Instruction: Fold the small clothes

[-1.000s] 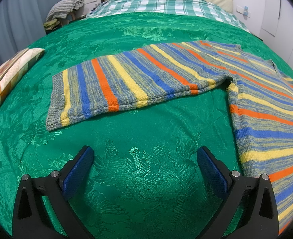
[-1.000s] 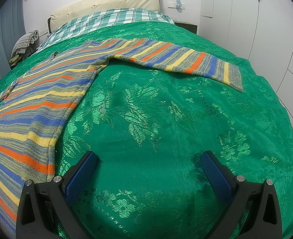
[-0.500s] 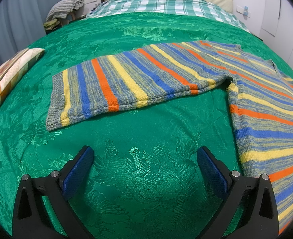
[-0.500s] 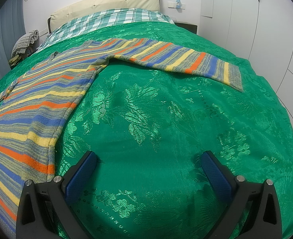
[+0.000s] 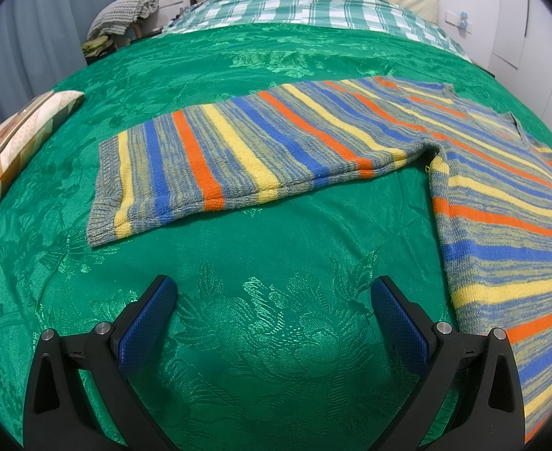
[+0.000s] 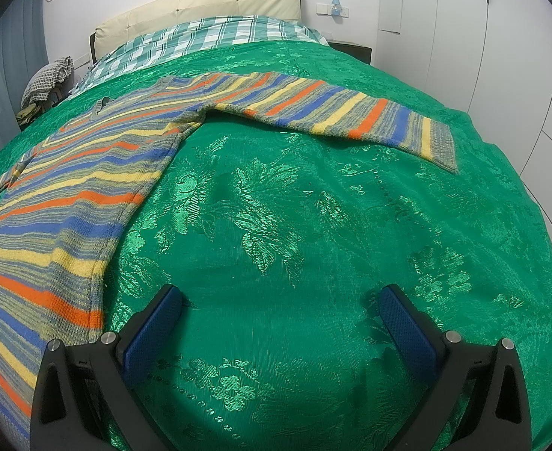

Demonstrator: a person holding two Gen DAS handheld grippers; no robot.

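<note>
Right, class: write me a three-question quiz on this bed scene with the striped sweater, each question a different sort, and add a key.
1. True or false: the left gripper is shut on a sleeve of the striped sweater.
2. Multiple choice: the sweater lies on the green bedspread A) folded in half, B) spread flat with both sleeves out, C) rolled up.
3. Fill in: the right gripper has its fingers wide apart over bare ____.

Key: 1 false; both grippers are open and hold nothing. 2 B. 3 bedspread.
</note>
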